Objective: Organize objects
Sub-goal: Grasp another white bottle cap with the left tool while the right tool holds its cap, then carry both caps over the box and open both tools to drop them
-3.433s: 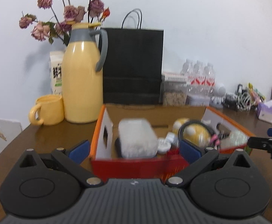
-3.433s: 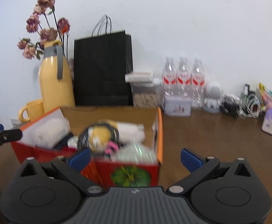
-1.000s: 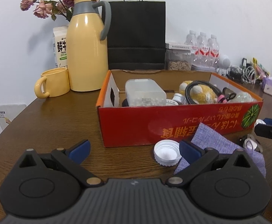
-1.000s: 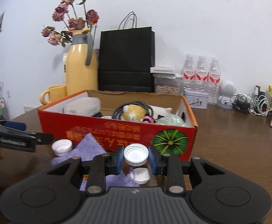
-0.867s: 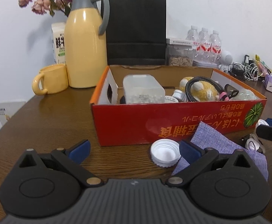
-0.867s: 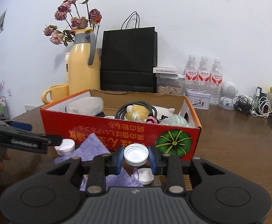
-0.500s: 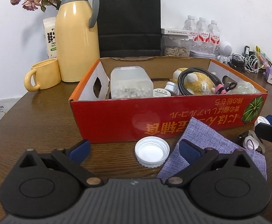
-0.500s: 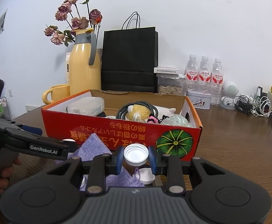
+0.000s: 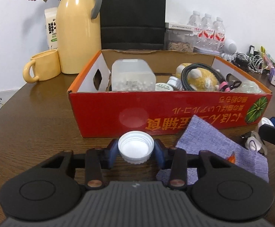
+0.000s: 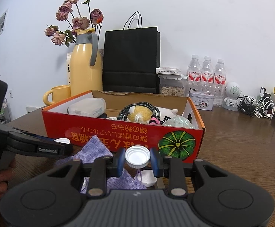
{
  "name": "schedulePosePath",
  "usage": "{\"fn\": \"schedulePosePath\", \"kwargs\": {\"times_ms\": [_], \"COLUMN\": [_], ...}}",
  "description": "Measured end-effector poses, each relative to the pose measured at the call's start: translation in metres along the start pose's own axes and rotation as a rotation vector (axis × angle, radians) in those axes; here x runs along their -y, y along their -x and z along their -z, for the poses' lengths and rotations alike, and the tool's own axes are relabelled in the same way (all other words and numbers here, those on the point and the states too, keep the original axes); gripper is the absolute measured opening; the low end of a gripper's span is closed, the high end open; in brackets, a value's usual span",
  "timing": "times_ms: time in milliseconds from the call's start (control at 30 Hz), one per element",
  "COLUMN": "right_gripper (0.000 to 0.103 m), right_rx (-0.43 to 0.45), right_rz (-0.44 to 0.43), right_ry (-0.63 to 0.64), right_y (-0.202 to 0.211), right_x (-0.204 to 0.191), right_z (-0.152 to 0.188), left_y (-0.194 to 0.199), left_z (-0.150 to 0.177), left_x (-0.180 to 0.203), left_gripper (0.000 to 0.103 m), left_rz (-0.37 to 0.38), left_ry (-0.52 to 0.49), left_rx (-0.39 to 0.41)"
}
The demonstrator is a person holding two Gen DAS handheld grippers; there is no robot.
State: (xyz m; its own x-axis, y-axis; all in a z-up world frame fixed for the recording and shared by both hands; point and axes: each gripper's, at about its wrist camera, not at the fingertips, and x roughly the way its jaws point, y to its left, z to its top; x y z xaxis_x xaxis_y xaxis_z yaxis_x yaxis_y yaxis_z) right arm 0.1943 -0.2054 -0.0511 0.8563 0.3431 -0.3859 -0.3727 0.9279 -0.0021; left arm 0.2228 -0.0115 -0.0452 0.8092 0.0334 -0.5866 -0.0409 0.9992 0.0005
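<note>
Jaws of the left gripper (image 9: pixel 136 152) were closing on a white, round, ribbed plastic bottle cap (image 9: pixel 136 146), whose open side faced up; the blue pads (image 9: pixel 112 152) met its skirt on opposite sides. The cap sat on the brown wooden table (image 9: pixel 33 132), just in front of the red cardboard box (image 9: pixel 167 113) and beside a lilac woven cloth (image 9: pixel 213 147).

The right gripper (image 10: pixel 137 161) was clamped on a second white ribbed plastic cap (image 10: pixel 137 158), raised clear of the table in front of the box. Below it, a small white cap with a lilac loop (image 10: pixel 146 176) lay at the edge of the cloth.

Handling judgement: each cap appeared very light, stiff and thin-walled, unlikely to break but liable to flex into an oval under hard pressure. The ribbed skirt offered the best hold; pads were best set squarely across the widest part, at mid-height of the skirt. A hold high on the rim risked the cap tipping or squirting out. The smooth plastic could slip, so moderate, even pressure was judged sufficient.

The box already held a translucent tub (image 9: pixel 132 77), a yellow plush toy (image 9: pixel 199 78) and other small items; open floor space inside could not be judged.
</note>
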Motion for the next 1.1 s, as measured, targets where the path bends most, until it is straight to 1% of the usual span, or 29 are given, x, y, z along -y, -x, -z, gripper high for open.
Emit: {"fn": "schedulePosePath", "kwargs": {"times_ms": [100, 367, 567, 633, 833, 933, 1100], "right_gripper": [0.027, 0.027, 0.027, 0.027, 0.027, 0.027, 0.027], "right_rx": [-0.001, 0.008, 0.029, 0.048, 0.108, 0.119, 0.135], "right_rz": [0.0, 0.007, 0.018, 0.022, 0.02, 0.018, 0.043], "right_ry": [0.0, 0.002, 0.016, 0.021, 0.005, -0.01, -0.005], "right_y": [0.0, 0.0, 0.003, 0.006, 0.001, -0.01, -0.034], "right_x": [0.0, -0.001, -0.003, -0.003, 0.0, 0.002, 0.004], "right_z": [0.0, 0.0, 0.0, -0.003, -0.033, -0.051, -0.076], "left_y": [0.004, 0.015, 0.027, 0.033, 0.041, 0.038, 0.027], "left_z": [0.001, 0.001, -0.001, -0.005, -0.03, -0.049, -0.078], "left_x": [0.003, 0.003, 0.001, 0.0, 0.008, 0.013, 0.02], "left_gripper": [0.041, 0.041, 0.041, 0.041, 0.041, 0.041, 0.041], "left_rz": [-0.01, -0.006, -0.005, 0.001, 0.035, 0.044, 0.049], "left_ry": [-0.013, -0.011, 0.015, 0.025, 0.019, 0.02, 0.028], "left_rx": [0.023, 0.067, 0.119, 0.137, 0.186, 0.212, 0.244]}}
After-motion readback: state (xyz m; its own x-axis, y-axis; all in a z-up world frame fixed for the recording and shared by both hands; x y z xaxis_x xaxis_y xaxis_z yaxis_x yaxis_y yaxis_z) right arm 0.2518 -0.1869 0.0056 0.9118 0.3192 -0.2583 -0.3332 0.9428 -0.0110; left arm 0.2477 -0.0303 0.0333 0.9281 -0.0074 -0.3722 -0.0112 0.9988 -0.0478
